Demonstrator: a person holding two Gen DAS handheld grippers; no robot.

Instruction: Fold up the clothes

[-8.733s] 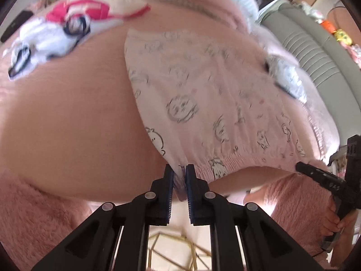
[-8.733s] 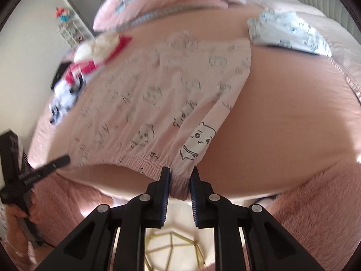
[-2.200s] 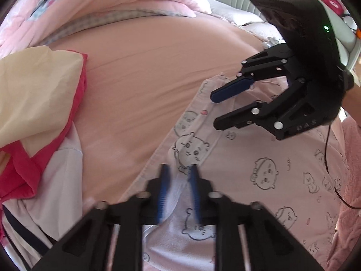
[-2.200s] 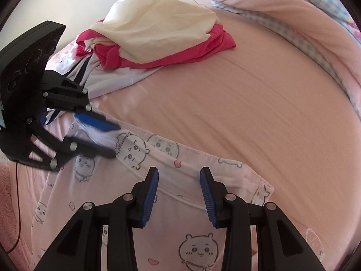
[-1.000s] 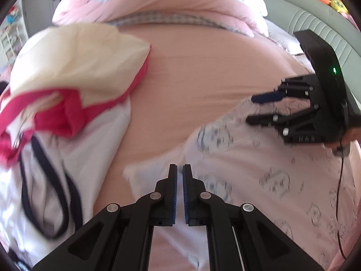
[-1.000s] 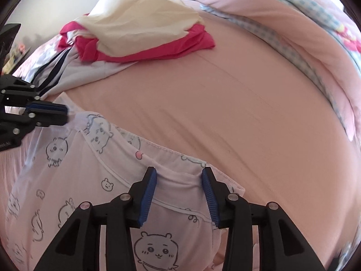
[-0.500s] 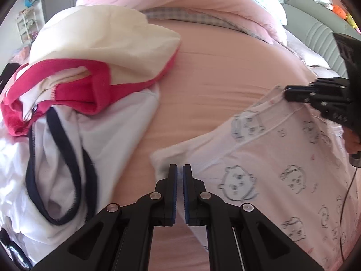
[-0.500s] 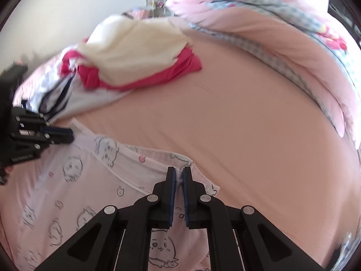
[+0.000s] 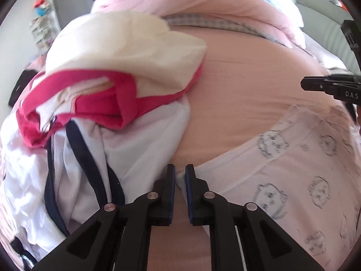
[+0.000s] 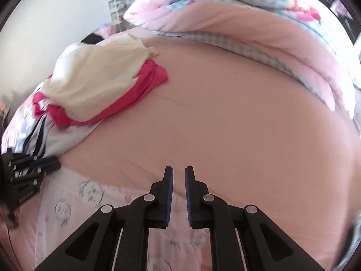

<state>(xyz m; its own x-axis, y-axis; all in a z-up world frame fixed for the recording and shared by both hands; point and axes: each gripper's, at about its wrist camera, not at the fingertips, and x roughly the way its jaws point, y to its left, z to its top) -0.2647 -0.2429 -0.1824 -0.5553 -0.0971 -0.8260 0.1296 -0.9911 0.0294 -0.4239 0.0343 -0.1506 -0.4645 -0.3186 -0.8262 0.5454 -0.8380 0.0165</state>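
A pale pink pyjama garment [image 9: 300,176] printed with small cartoon faces lies spread on a pink bed [image 10: 237,131], along its near edge. The left gripper [image 9: 179,180] has its jaws nearly pressed together, pinching one top corner of the garment. The right gripper [image 10: 179,180] pinches the garment's top edge further along, its jaws likewise narrow with cloth between them. Toward the bed's left side sits a loose pile of clothes [image 9: 108,74]: a cream piece over a bright pink one, over white cloth with navy trim. A rolled quilt [image 10: 248,15] lies along the far edge.

To fold well, both grippers should probably lift together, keep the edge taut and level between them, and carry it toward the near hem. The left corner lies very close to the pile, so snagging it is a risk.
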